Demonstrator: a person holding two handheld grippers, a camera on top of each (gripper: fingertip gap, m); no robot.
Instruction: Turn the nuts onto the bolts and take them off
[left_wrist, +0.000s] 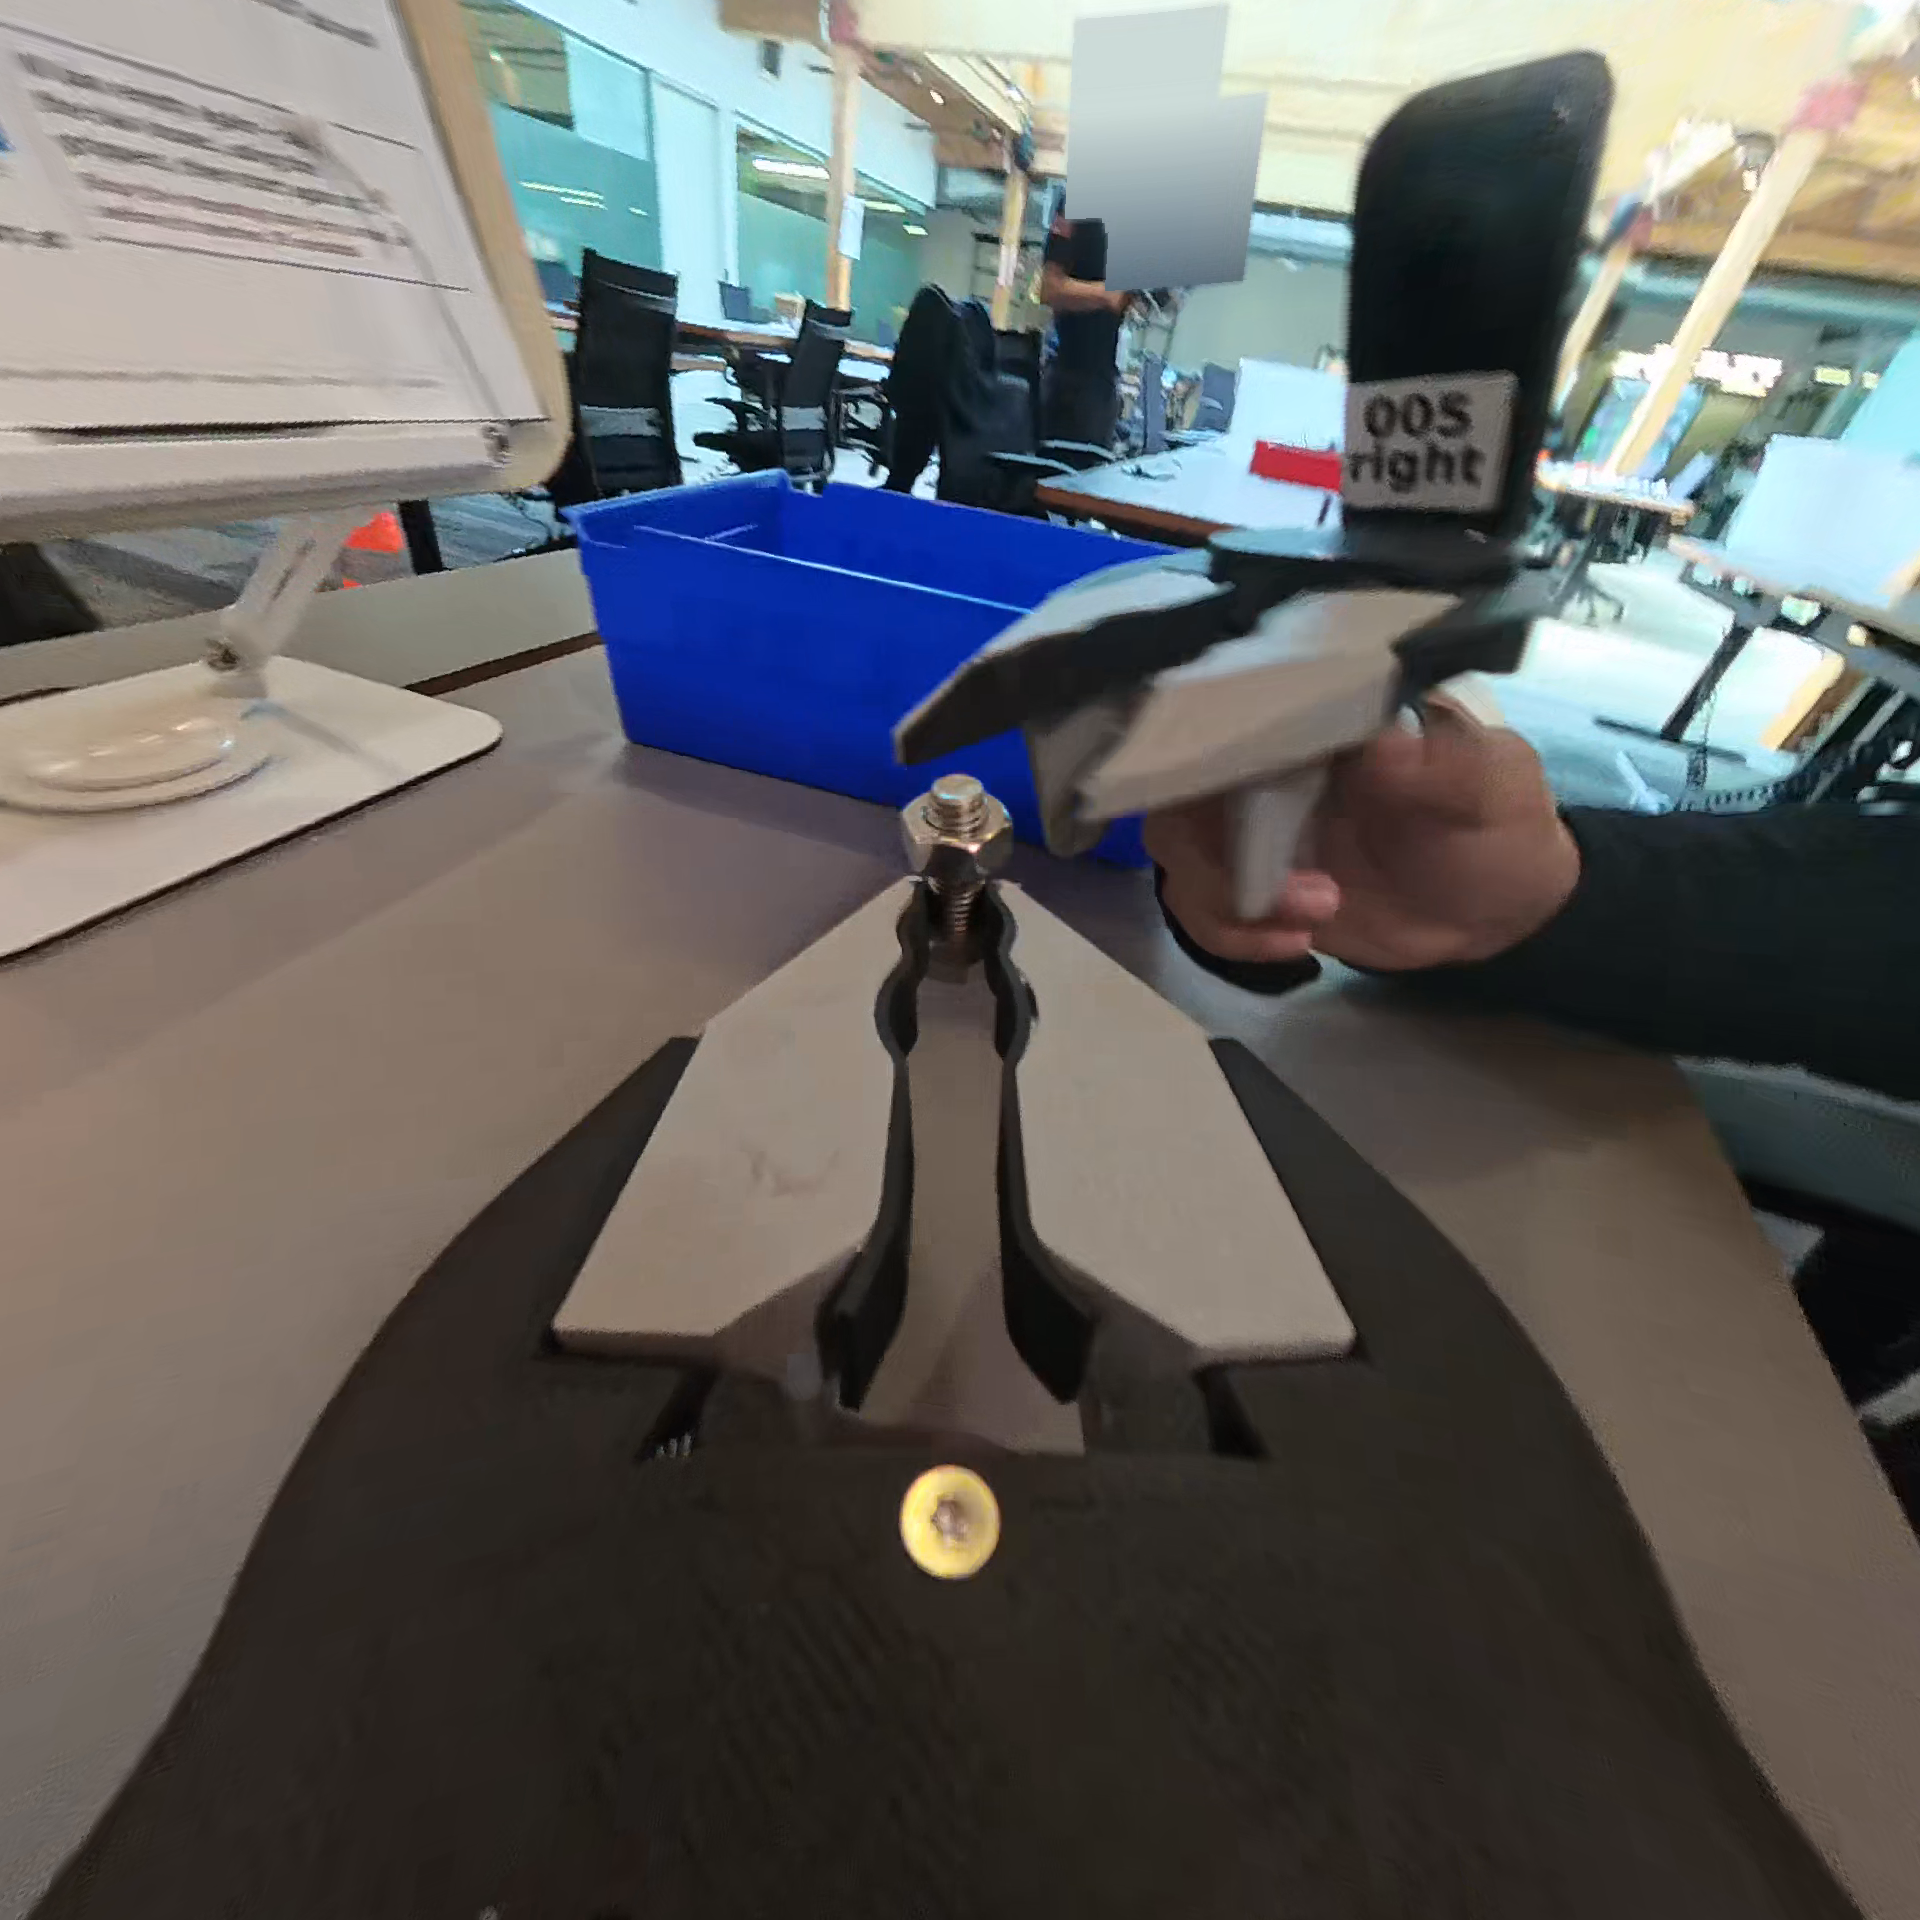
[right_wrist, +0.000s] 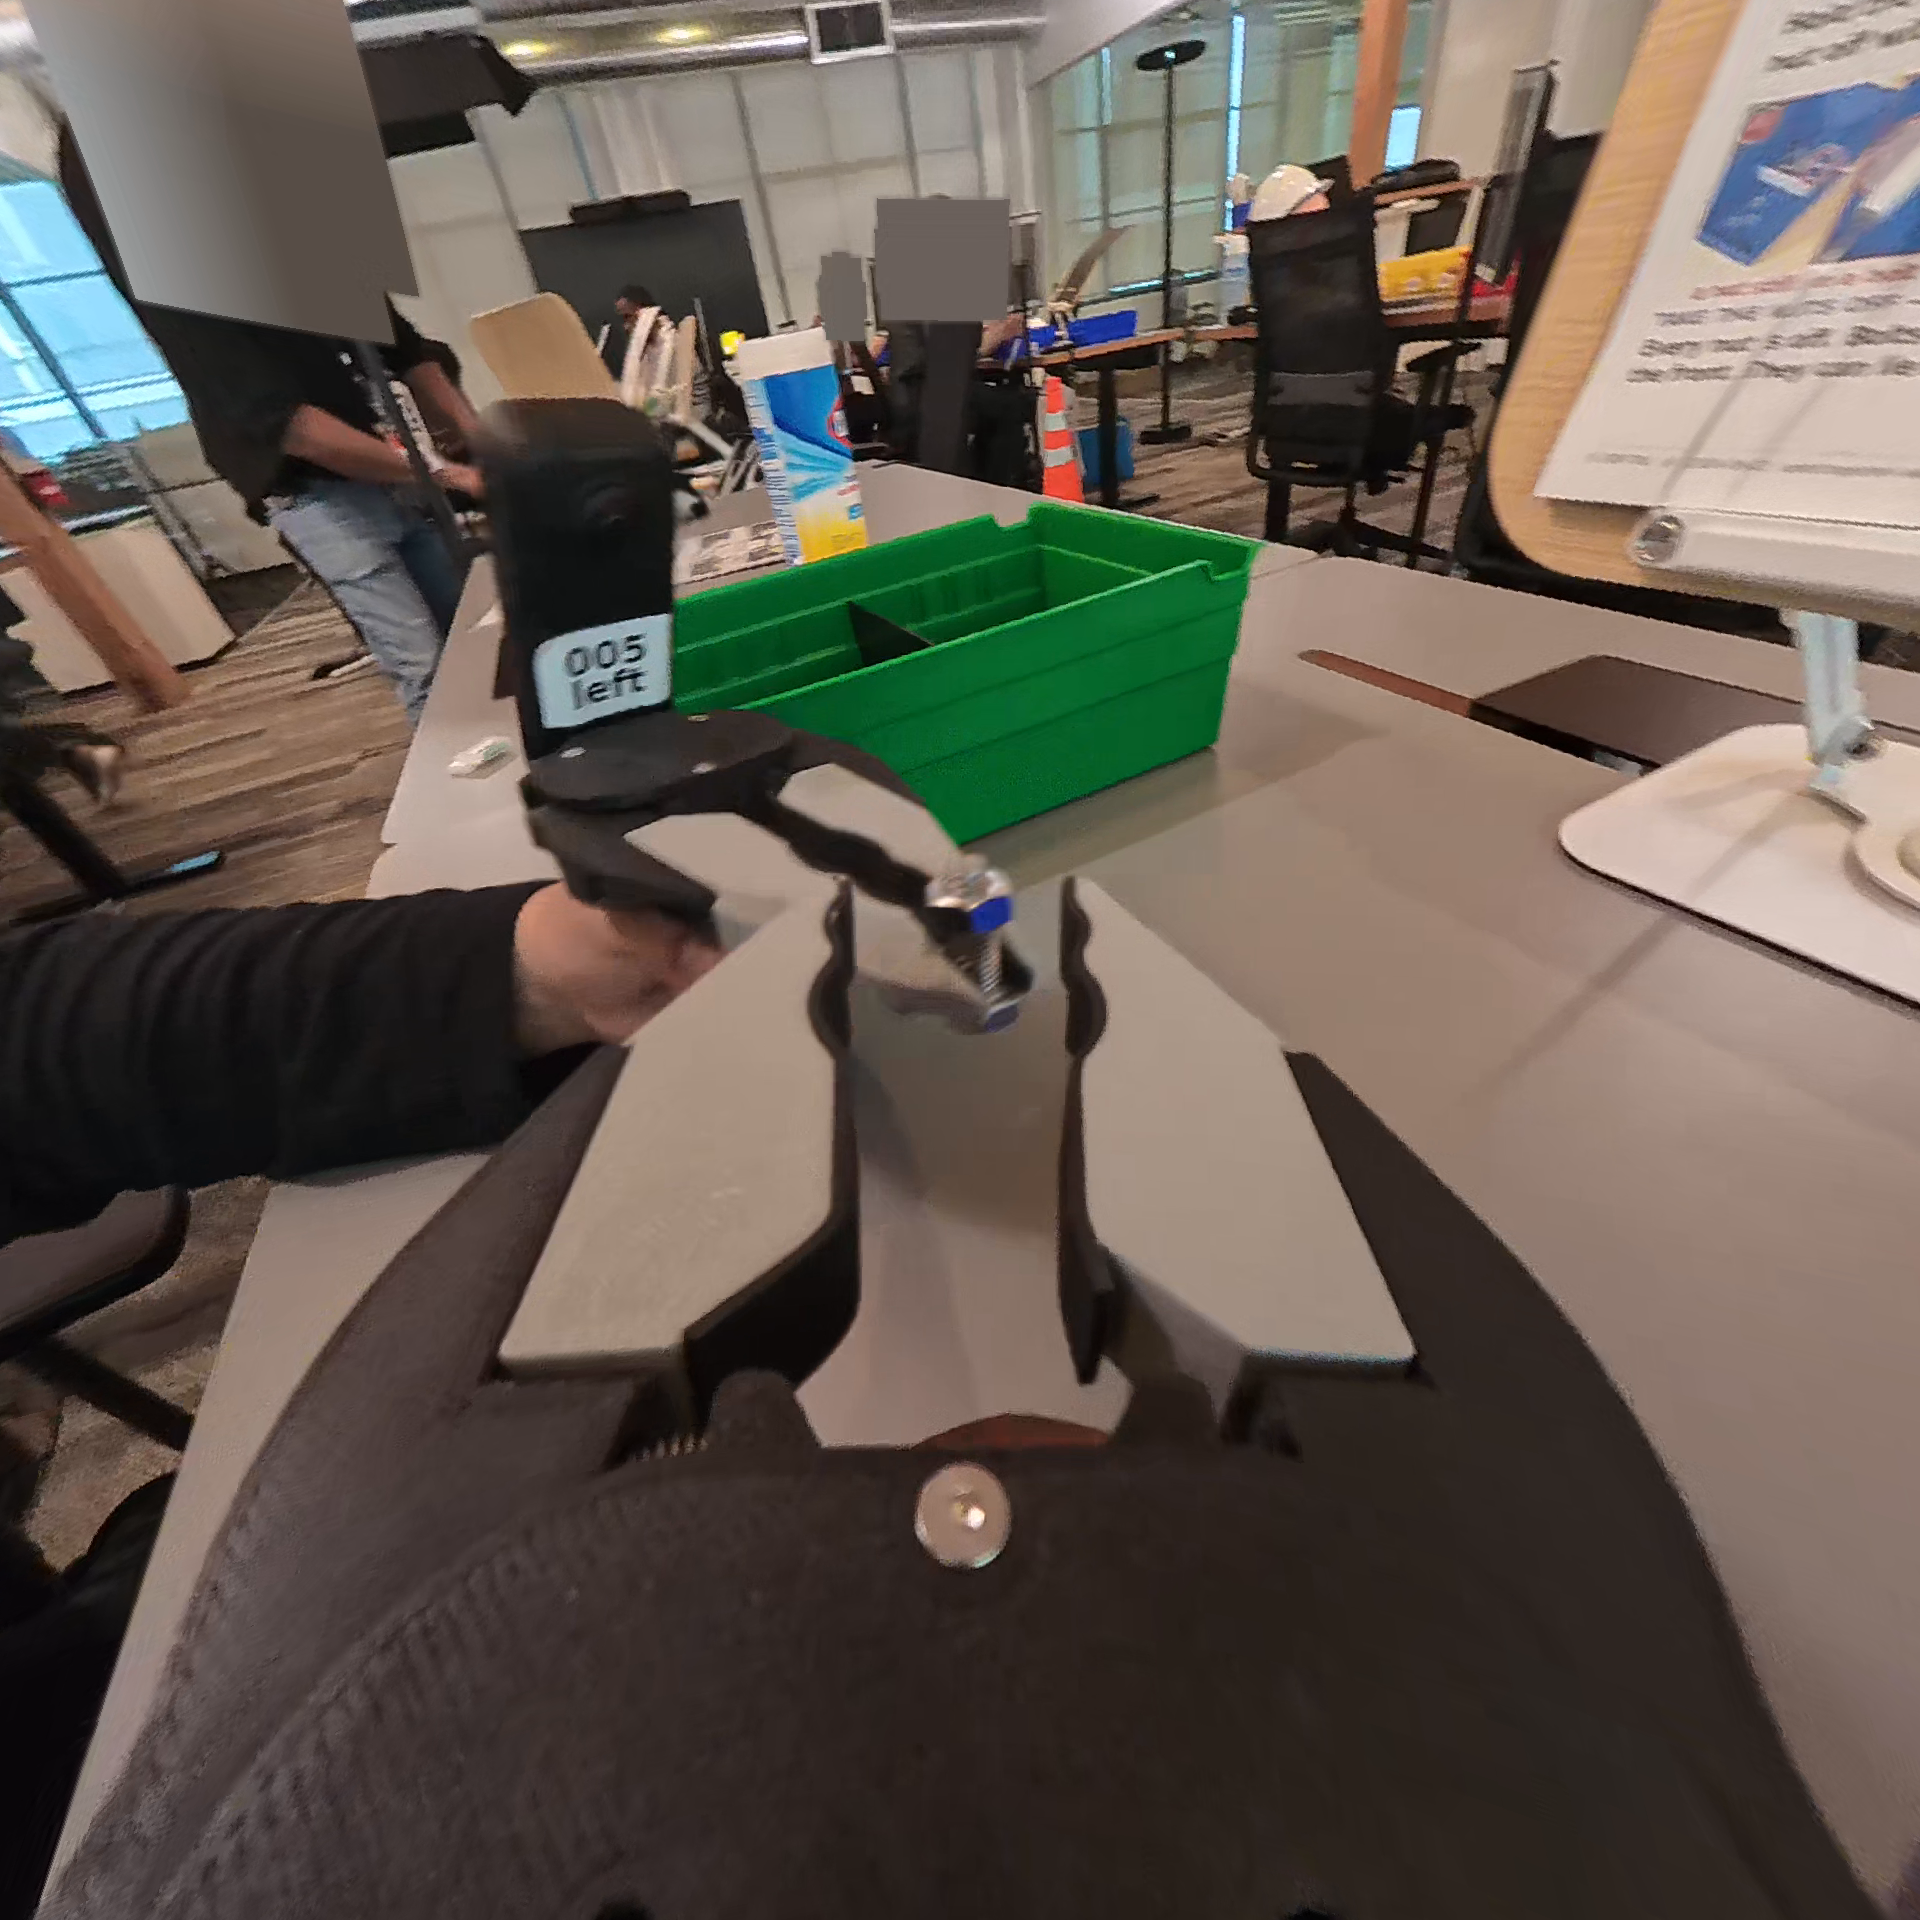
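Grey table (left_wrist: 312, 1091) under both grippers, seen in both wrist views. White stand (left_wrist: 239, 717) with a paper sheet at the far left of the left wrist view, at the far right in the right wrist view. Blue bin (left_wrist: 790, 623) on the table beyond the bolt in the left wrist view. Green bin (right_wrist: 1039, 665) with dividers on the table beyond the grippers in the right wrist view; a wipes canister (right_wrist: 800, 447) behind it.

Left gripper (left_wrist: 956, 925) clenched on the bolt (left_wrist: 954, 914), jaws pinching the threaded shank, bolt upright above the table. Same grasp visible in the right wrist view, bolt (right_wrist: 987, 961) slightly tilted there.

Right gripper (right_wrist: 956, 935) released, jaws spread wide, one on either side of the bolt without touching it. In the left wrist view, held in a hand (left_wrist: 1392, 862) just right of and above the bolt.

Nut (left_wrist: 956, 831) threaded near the top end of the bolt, above the left gripper's fingertips (left_wrist: 914, 935).
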